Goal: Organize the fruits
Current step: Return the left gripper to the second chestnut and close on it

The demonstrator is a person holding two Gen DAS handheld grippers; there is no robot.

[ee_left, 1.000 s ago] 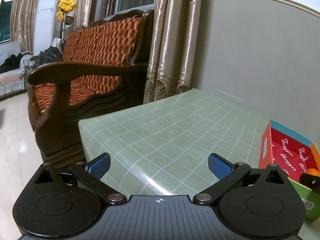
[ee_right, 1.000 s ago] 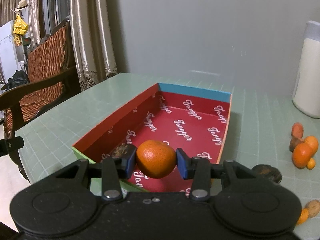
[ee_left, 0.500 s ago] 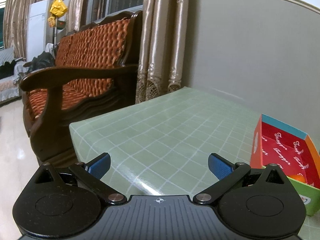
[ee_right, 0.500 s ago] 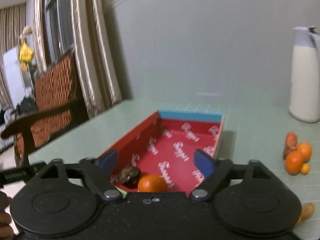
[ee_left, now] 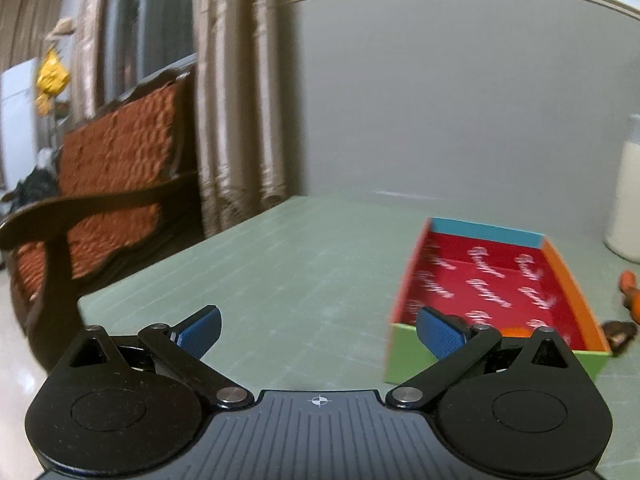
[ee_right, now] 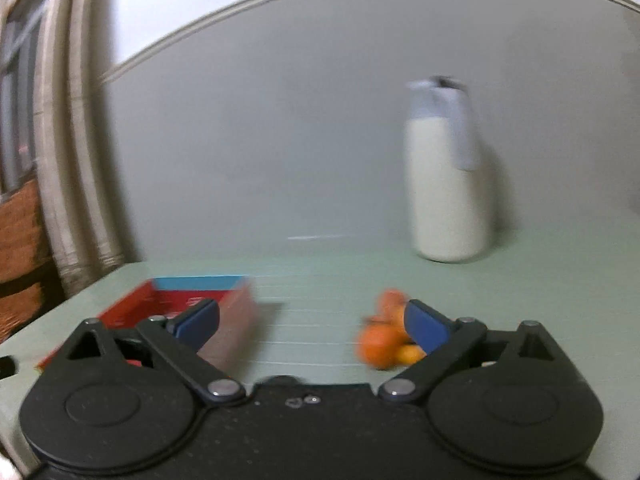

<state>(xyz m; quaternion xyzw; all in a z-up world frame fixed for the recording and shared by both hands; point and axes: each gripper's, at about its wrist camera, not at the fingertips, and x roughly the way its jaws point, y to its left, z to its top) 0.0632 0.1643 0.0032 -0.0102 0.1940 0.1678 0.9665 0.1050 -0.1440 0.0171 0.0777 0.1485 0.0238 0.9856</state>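
A red-lined cardboard box (ee_left: pixel 492 284) with blue, orange and green walls lies on the green table; an orange fruit (ee_left: pixel 516 332) shows in its near end. My left gripper (ee_left: pixel 318 330) is open and holds nothing, just left of the box. In the right wrist view the box (ee_right: pixel 180 304) is at the lower left and a blurred cluster of orange fruits (ee_right: pixel 384 340) lies on the table by the right finger. My right gripper (ee_right: pixel 312 326) has its jaws opening wide, with nothing between them.
A tall white jug (ee_right: pixel 444 184) with a grey lid stands at the back near the wall. A dark fruit (ee_left: pixel 620 330) lies right of the box. A wooden sofa (ee_left: pixel 100 200) and curtains (ee_left: pixel 236 100) stand beyond the table's left edge.
My right gripper let go of the orange fruit into the box, opened wide and swung right toward the loose fruits. The left gripper's view turned right, bringing the box more into sight.
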